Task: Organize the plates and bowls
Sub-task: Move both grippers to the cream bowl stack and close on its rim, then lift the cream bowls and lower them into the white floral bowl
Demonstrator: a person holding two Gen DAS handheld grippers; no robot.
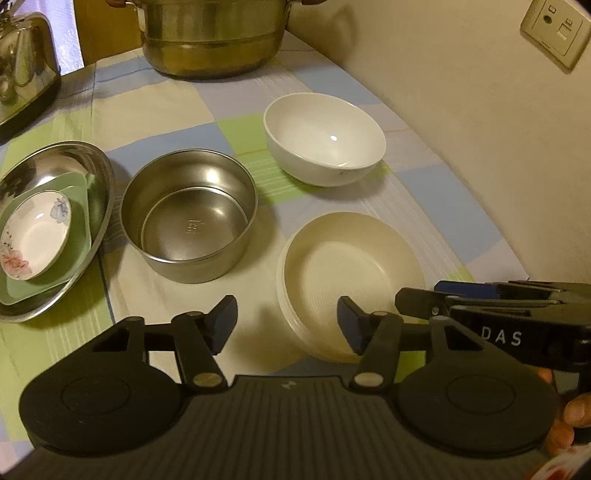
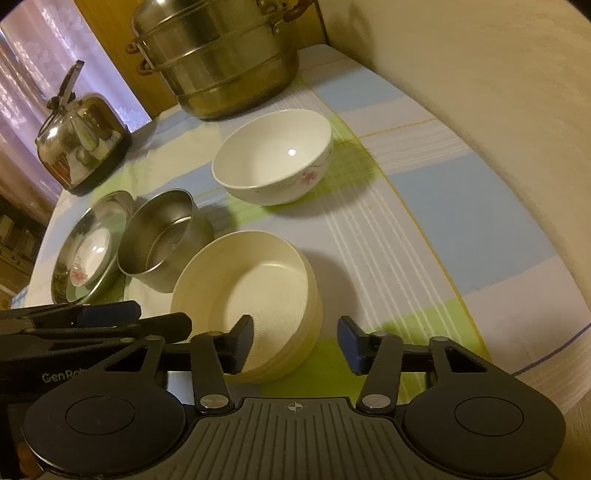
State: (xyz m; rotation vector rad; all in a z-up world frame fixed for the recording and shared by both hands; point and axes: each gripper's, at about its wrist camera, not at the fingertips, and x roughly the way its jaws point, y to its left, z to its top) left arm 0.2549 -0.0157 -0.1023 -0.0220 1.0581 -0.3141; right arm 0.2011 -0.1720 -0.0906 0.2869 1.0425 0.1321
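Both my left gripper [image 1: 287,326] and right gripper [image 2: 295,343] had fingers apart, straddling opposite rim edges of the cream bowl [image 1: 351,273], not clamped.

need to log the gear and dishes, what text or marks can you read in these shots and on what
"DAS": white letters on the black body of the right gripper, seen from the left wrist view; the word may be cut off.
"GenRo": pale letters on the body of the left gripper, right wrist view; the rest is hidden.
Stamped mark in the bottom of the steel bowl: too small to read.
Wall socket: tiny print, unreadable.
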